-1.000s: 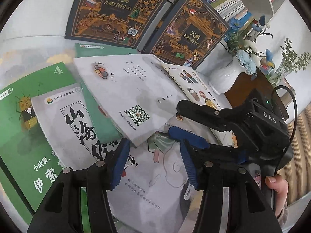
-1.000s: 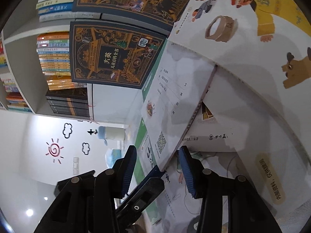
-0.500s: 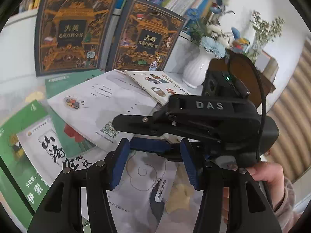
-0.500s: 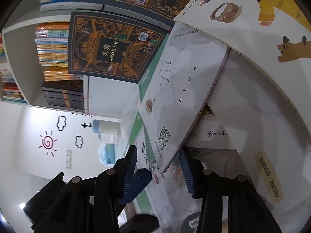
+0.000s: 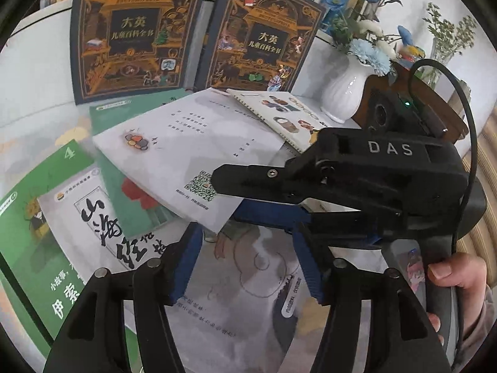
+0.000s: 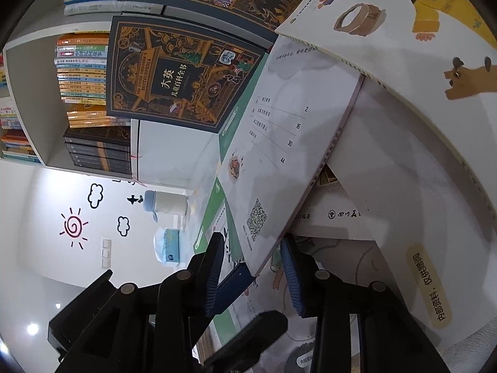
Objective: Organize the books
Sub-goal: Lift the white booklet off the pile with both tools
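Several thin books lie overlapped on a white table. A white book with a QR code (image 5: 186, 155) lies on top, and its near corner (image 6: 257, 267) sits between the jaws of my right gripper (image 6: 253, 270), which are closing with a gap still showing on each side. In the left wrist view the right gripper (image 5: 230, 199) reaches in from the right, one finger above that corner and one below. My left gripper (image 5: 247, 261) hovers over a pale illustrated book (image 5: 248, 295); its jaws are opening with nothing between them.
Two dark encyclopedia volumes (image 5: 133, 31) (image 5: 264, 40) lean upright at the back. A green book (image 5: 28, 233), a calligraphy-cover book (image 5: 102, 217) and a spiral picture book (image 5: 279, 112) lie around. A white vase (image 5: 344, 93) stands back right. Shelves of books (image 6: 80, 71) fill the wall. A hand (image 5: 453, 279) grips the right handle.
The left gripper has shifted and rolled, and its jaws have spread wider. The right gripper has stayed put while its jaws narrowed around the white book's corner.
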Motion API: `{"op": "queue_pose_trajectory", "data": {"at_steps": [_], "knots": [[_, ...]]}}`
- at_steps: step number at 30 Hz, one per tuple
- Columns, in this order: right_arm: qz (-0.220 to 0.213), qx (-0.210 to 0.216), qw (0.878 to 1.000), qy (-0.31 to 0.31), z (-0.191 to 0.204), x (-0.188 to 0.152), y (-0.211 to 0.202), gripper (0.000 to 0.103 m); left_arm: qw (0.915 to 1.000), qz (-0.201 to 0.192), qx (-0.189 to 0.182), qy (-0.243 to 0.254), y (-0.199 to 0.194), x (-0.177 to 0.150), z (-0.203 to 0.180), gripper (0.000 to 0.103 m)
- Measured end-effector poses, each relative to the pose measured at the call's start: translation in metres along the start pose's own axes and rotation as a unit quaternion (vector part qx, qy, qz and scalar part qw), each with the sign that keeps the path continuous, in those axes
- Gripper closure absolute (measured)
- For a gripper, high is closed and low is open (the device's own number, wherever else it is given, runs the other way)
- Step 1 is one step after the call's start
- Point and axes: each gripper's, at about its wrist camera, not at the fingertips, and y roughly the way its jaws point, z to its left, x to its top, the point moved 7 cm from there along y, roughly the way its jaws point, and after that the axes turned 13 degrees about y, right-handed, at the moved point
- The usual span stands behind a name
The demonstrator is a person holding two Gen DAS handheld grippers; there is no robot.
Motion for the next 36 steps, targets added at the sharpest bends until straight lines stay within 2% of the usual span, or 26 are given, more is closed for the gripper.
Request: {"op": "queue_pose_trajectory", "data": {"at_steps": [4,6,9,10,12,13,17,21,23,25,27,30,33,36], "knots": [[0.011,0.003,1.000,-0.010,0.004,-0.003,0.002,0.067,0.9998,-0.016,-0.009,-0.002,-0.004,0.003,-0.002,0.045],[0.024,0.022,0.999,-0.001,0.005,-0.006,0.005,0.067,0.9995,-0.026,-0.014,0.001,-0.007,0.006,-0.005,0.045],[0.011,0.056,0.998,0.015,0.004,-0.003,0.003,0.069,0.9992,-0.035,-0.013,0.013,-0.009,0.009,-0.010,0.045],[0.004,0.067,0.998,0.021,0.003,-0.001,0.002,0.071,0.9991,-0.038,-0.010,0.018,-0.009,0.009,-0.011,0.045],[-0.011,0.067,0.997,0.025,-0.002,0.002,0.000,0.086,0.9989,-0.039,-0.005,0.026,-0.010,0.010,-0.014,0.045],[-0.016,0.065,0.997,0.025,-0.003,0.003,0.000,0.089,0.9988,-0.039,-0.003,0.028,-0.009,0.010,-0.014,0.045],[-0.028,0.062,0.998,0.014,-0.002,0.004,0.000,0.091,0.9992,-0.030,-0.010,0.023,-0.007,0.009,-0.012,0.045],[-0.034,0.051,0.998,-0.005,0.001,0.002,-0.001,0.091,0.9999,0.013,0.003,0.006,-0.017,0.010,0.001,0.044],[-0.036,0.047,0.998,-0.010,0.003,0.000,-0.002,0.091,0.9996,0.019,0.018,-0.008,-0.030,0.012,0.012,0.043],[-0.036,0.046,0.998,-0.015,0.005,-0.004,-0.004,0.091,0.9980,0.021,0.039,-0.044,-0.046,0.013,0.032,0.043],[-0.038,0.042,0.998,-0.026,0.008,-0.012,-0.008,0.091,0.9955,0.014,0.053,-0.077,-0.062,0.012,0.052,0.043],[-0.021,0.042,0.998,-0.040,0.012,-0.039,-0.017,0.091,0.9929,0.009,0.077,-0.090,-0.078,0.011,0.068,0.043],[0.010,0.039,0.998,-0.054,0.003,-0.080,-0.036,0.091,0.9920,0.006,0.092,-0.086,-0.092,0.012,0.071,0.043],[0.042,0.023,0.997,-0.068,-0.016,-0.128,-0.067,0.092,0.9932,-0.005,0.099,-0.061,-0.107,0.018,0.058,0.042]]}}
